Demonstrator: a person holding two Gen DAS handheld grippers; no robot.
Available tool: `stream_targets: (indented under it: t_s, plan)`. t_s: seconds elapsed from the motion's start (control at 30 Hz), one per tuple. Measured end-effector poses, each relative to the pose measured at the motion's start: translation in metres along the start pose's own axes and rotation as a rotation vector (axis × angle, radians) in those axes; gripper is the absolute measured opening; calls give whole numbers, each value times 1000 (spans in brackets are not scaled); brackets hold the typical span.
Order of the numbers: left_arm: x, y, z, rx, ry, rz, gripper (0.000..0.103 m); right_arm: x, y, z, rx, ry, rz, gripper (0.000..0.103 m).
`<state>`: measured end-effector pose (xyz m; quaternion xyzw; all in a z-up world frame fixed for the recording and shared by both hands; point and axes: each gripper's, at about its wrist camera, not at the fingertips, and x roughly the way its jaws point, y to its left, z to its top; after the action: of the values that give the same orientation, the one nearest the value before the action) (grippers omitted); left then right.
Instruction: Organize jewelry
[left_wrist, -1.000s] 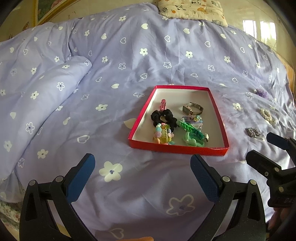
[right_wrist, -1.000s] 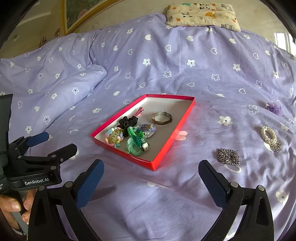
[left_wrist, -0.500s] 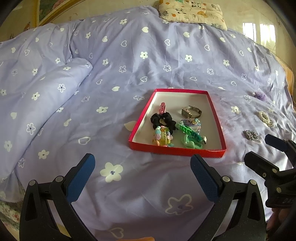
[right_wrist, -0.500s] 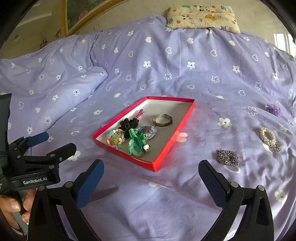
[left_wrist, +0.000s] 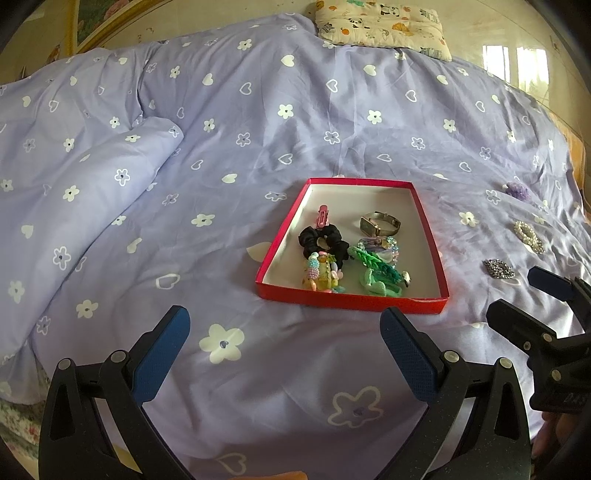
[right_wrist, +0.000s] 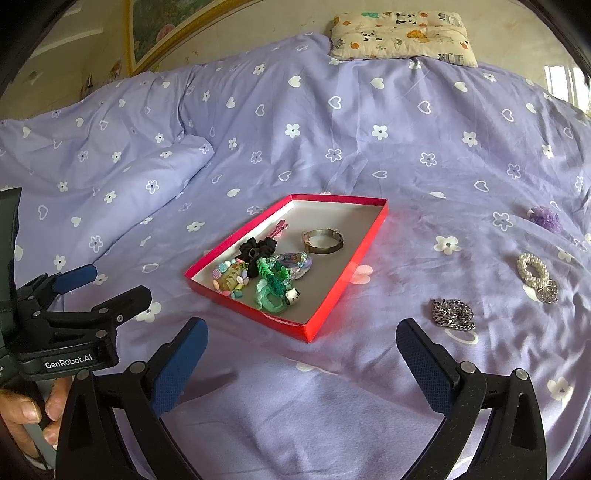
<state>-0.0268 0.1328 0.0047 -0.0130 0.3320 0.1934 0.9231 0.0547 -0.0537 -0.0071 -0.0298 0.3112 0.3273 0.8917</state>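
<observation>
Beside red tray (right_wrist: 343, 275), silver chain (right_wrist: 453, 314)

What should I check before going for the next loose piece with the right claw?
1. Right claw open and empty: ok.
2. Left claw open, empty, short of the tray: ok.
3. Pieces outside the tray: not ok; the chain, pearl band and purple piece lie on the bedspread, right of the tray.
4. Path to the chain, the nearest piece: ok, only bare bedspread between.
5. Room in the tray: ok, its far end and right side are bare.
6. Chain lying flat enough to pinch: cannot tell, it is bunched on soft fabric.
</observation>
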Motion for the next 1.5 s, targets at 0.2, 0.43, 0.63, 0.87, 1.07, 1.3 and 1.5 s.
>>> stream_targets:
  t_s: [0.2, 0.43, 0.63, 0.87, 1.07, 1.3, 1.5]
  plan:
    - [0, 0, 0, -4, 0, -1, 103, 0, -2, 0, 4, 1, 0, 103]
    - [0, 0, 0, -2, 1, 1, 103, 0, -2, 0, 4, 1, 1, 103]
    - [0, 0, -1, -1, -6, 4, 103, -1, -2, 1, 8, 0, 1, 103]
    - [-1, -1, -1, -2, -5, 2, 103, -2, -3, 1, 9, -1, 2, 103]
    - [-1, -1, 0, 1, -6, -1, 103, -2, -3, 1, 9, -1, 1, 103]
    - [-1, -2, 1, 1, -5, -3, 103, -2, -3, 1, 13, -1, 2, 103]
    - [-1, -2, 0, 1, -5, -2, 103, -2, -3, 1, 14, -1, 1, 103]
